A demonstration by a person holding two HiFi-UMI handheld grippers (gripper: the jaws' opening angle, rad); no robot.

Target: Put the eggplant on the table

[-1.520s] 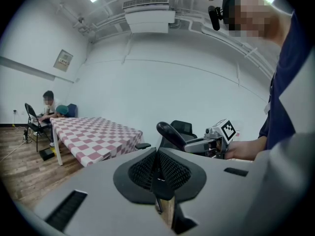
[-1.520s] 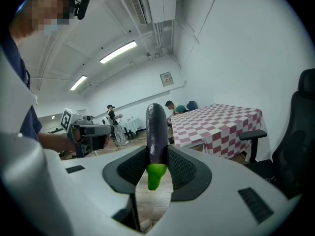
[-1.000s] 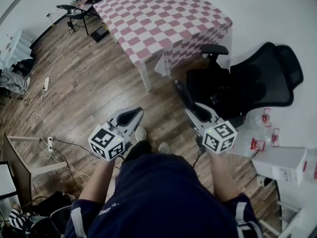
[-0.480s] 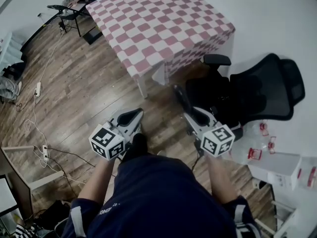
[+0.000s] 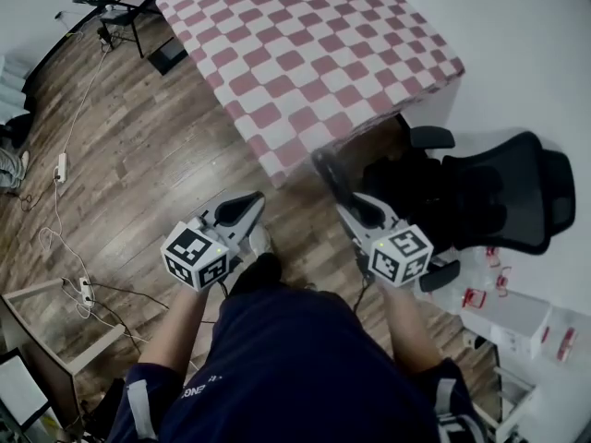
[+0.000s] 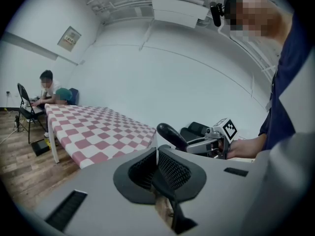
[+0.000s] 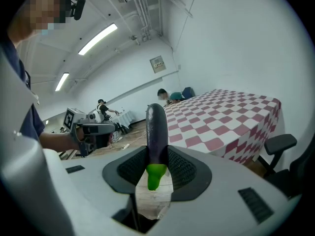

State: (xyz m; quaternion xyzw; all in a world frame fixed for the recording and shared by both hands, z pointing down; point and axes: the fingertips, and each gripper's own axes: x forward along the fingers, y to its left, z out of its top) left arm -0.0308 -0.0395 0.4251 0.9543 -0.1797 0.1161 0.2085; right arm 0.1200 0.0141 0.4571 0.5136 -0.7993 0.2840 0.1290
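Note:
A dark purple eggplant (image 7: 157, 129) with a green stem (image 7: 156, 175) stands up between the pads of my right gripper (image 7: 157, 168), which is shut on it. In the head view the eggplant (image 5: 326, 168) pokes forward from the right gripper (image 5: 352, 209), just short of the near corner of the table (image 5: 305, 53) with the pink-and-white checked cloth. My left gripper (image 5: 242, 207) hangs level beside it over the wood floor, pads together with nothing between them (image 6: 157, 167). The table (image 6: 98, 132) lies ahead of both.
A black office chair (image 5: 489, 192) stands right of the right gripper, close to the table's corner. A white box and clear plastic containers (image 5: 517, 312) sit at lower right. Cables and a power strip (image 5: 63, 166) lie on the floor at left. People (image 6: 47, 90) sit beyond the table.
Both grippers have travelled forward toward the checked table, which now fills more of the view. The eggplant stays in the right gripper's hold. The left gripper stays shut.

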